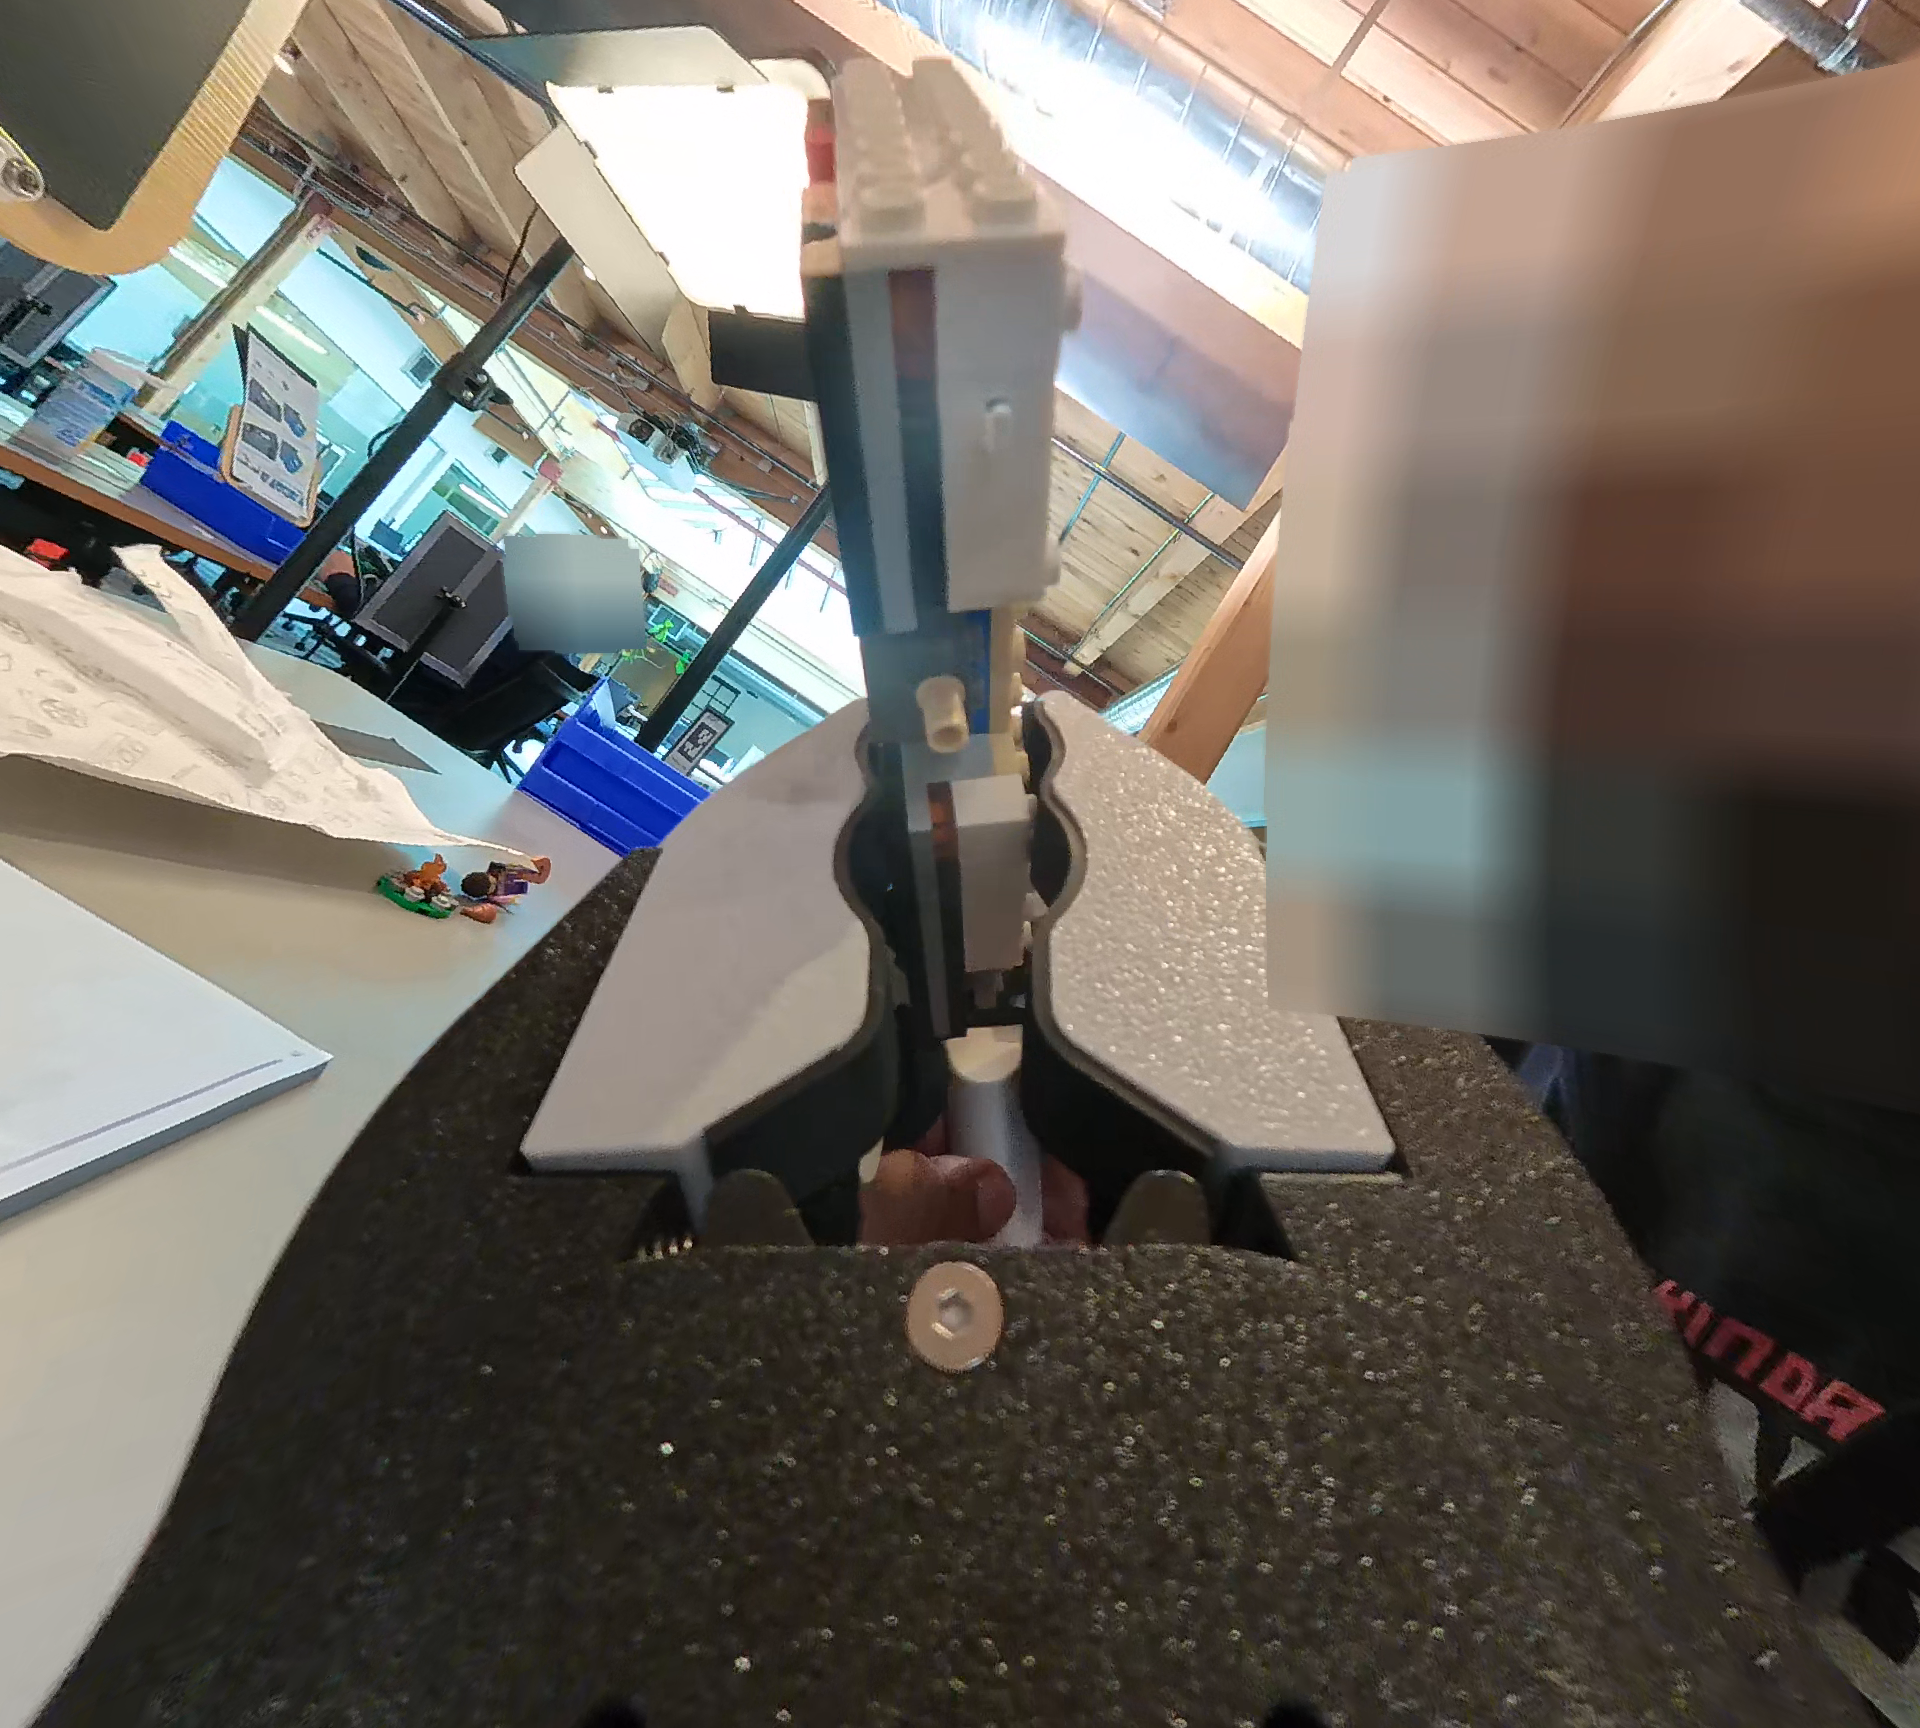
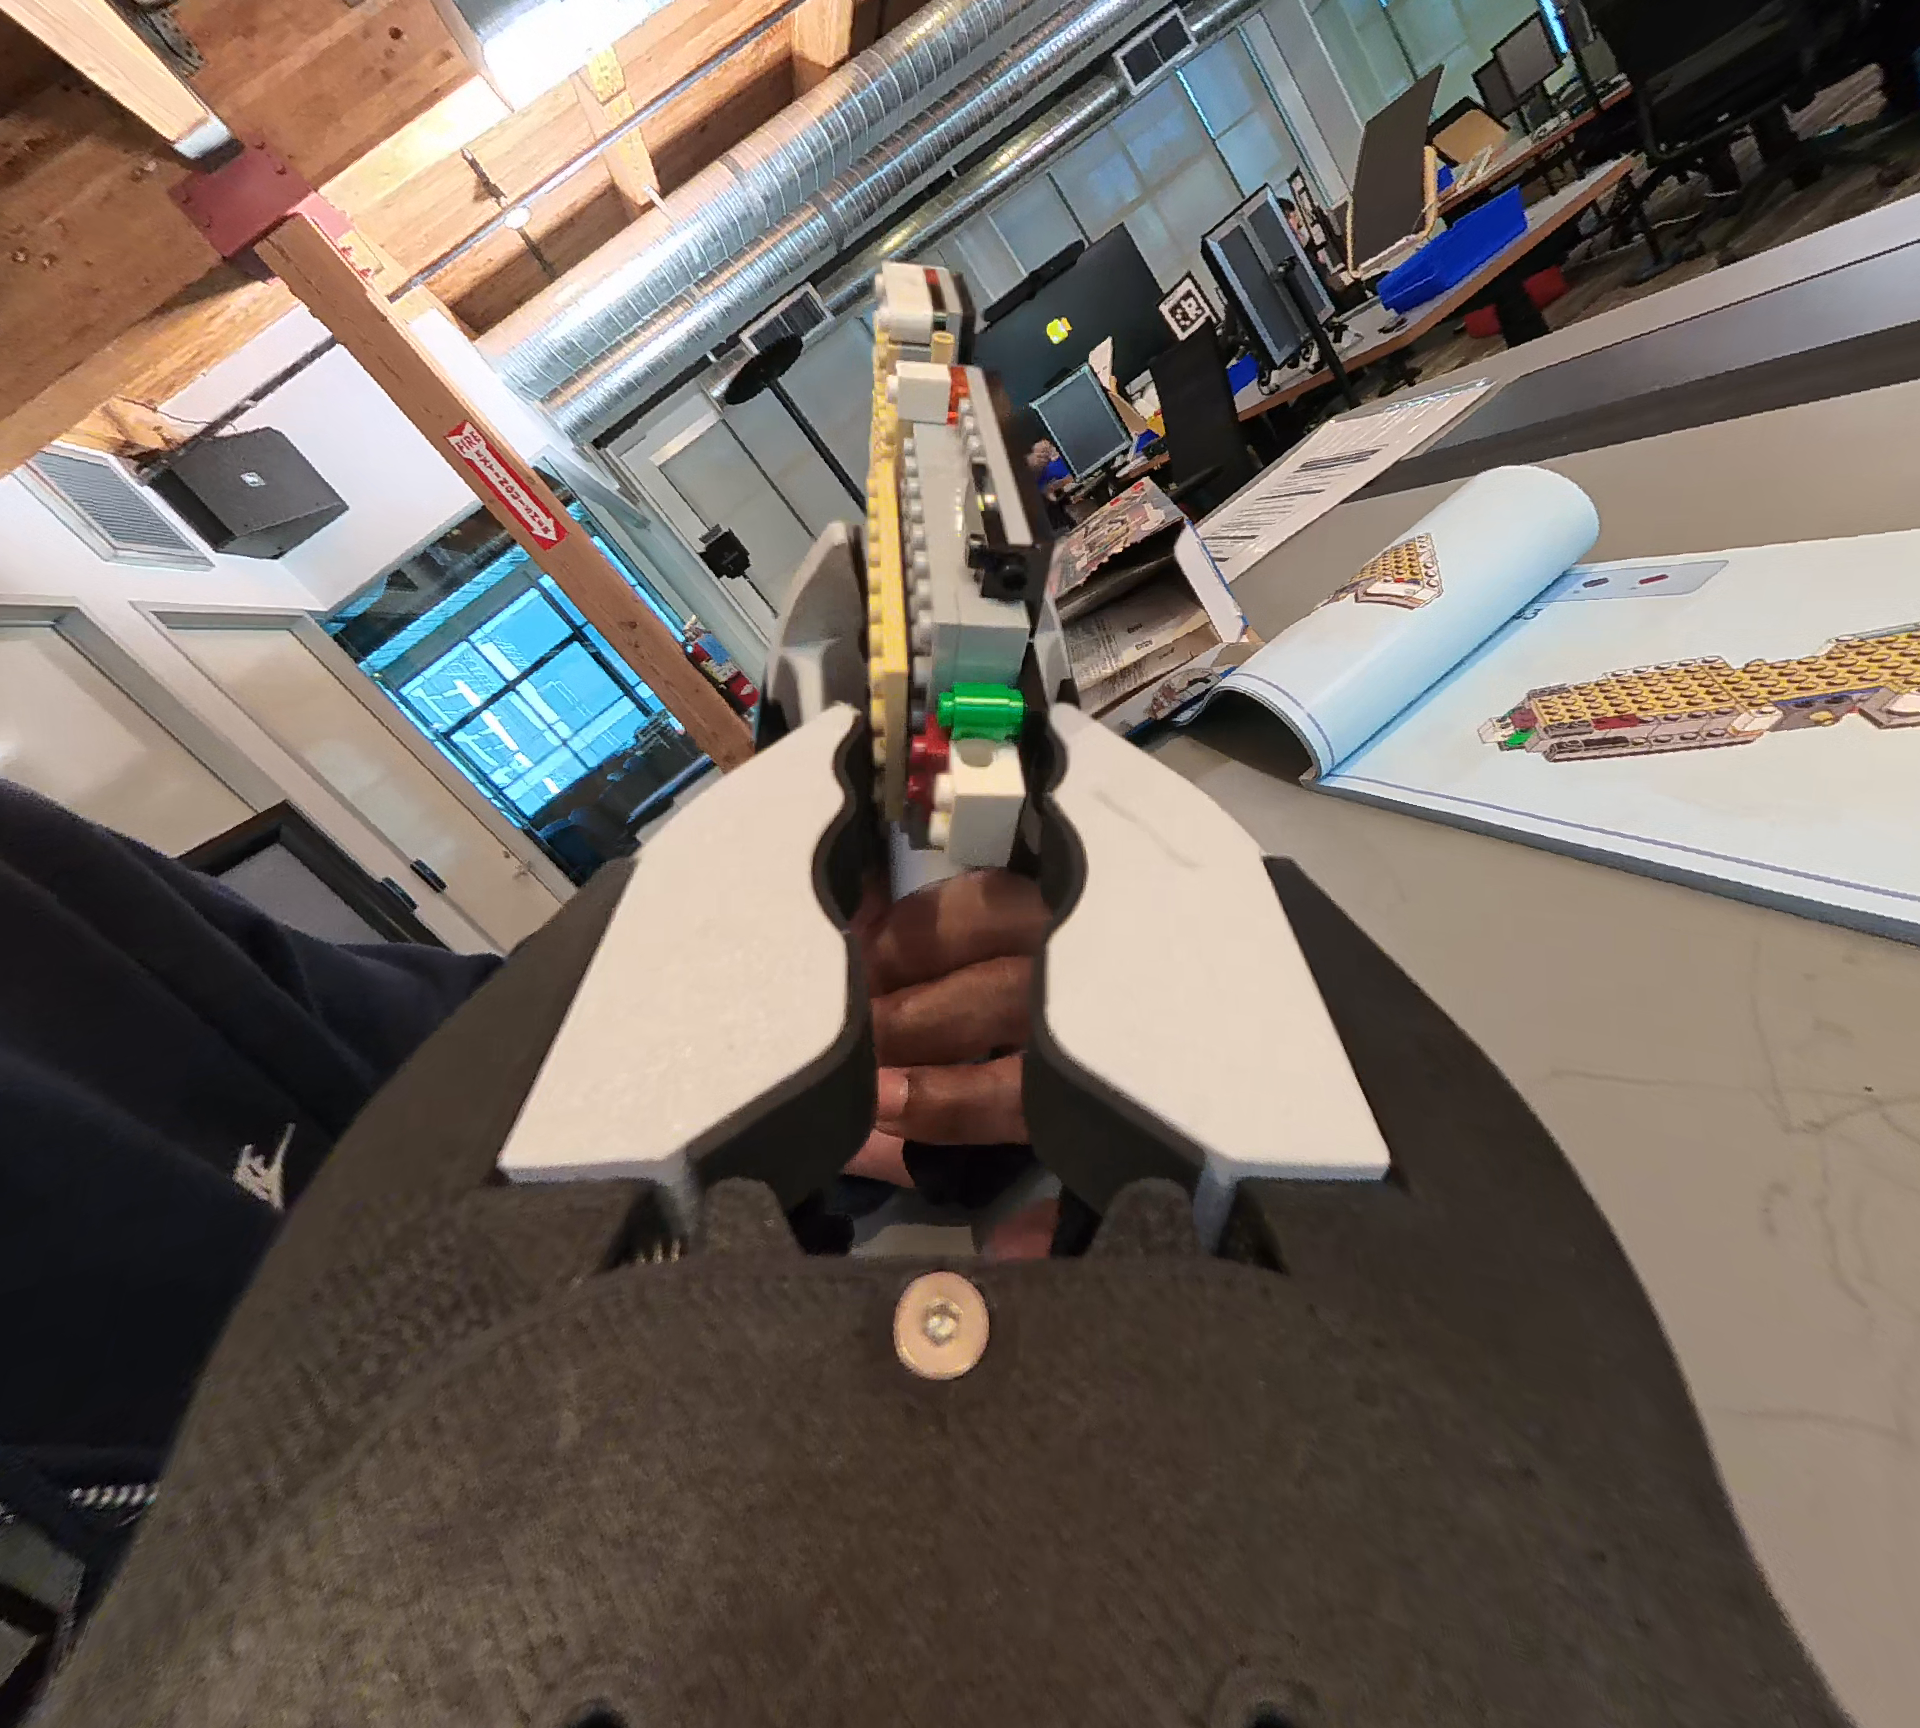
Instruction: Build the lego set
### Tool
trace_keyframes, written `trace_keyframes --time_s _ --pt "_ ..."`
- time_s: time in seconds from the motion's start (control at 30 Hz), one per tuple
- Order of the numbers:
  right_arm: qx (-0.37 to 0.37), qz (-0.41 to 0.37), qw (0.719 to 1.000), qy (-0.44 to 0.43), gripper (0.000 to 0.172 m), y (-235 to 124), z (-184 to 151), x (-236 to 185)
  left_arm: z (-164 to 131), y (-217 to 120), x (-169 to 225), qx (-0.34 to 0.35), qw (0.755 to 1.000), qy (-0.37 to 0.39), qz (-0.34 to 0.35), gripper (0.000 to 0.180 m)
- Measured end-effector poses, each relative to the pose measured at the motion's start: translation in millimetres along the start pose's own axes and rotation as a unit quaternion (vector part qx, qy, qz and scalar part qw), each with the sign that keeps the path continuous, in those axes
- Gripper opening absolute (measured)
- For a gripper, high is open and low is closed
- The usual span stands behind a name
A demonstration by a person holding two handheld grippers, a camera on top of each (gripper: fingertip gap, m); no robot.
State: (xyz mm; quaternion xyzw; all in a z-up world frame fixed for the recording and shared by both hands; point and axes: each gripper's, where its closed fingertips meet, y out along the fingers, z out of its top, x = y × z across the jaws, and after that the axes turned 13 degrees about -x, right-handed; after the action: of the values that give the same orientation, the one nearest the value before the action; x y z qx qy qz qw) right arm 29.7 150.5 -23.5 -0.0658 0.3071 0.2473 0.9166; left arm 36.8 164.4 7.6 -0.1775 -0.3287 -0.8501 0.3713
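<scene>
Both tongs are closed on one long toy-brick assembly [image 2: 940, 556], gripping opposite ends. Left gripper [image 1: 961, 805]: its pale grey, scalloped fingers [image 1: 1132, 837], grainy in finish, clamp a narrow stack of grey, black and brown plates; a cream pin projects just above the tips and a white studded block tops the stack. Right gripper [image 2: 956, 774]: smooth grey fingers [image 2: 727, 857] press on the end bearing a tan studded plate, grey bricks, a green round piece, a red piece and a white brick. Black, foam-textured gripper bodies fill both lower views. An open instruction booklet [image 2: 1621, 805] lies flat on the grey table [image 2: 1558, 1159] to the right; crumpled printed paper [image 1: 156, 702] and small loose figures [image 1: 468, 883] rest on the table at the left.
</scene>
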Motion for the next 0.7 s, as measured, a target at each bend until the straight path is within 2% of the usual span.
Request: trace_keyframes --time_s 0.4,0.7 --pt "-0.006 -0.002 1.000 0.028 0.027 -1 -1 9 -3 2 -12 -0.021 0.998 -0.047 0.034 0.023" --pt "-0.081 -0.079 0.991 -0.068 0.047 -3 -9 16 0 -2 -22 -0.036 0.986 -0.155 0.048 0.023"
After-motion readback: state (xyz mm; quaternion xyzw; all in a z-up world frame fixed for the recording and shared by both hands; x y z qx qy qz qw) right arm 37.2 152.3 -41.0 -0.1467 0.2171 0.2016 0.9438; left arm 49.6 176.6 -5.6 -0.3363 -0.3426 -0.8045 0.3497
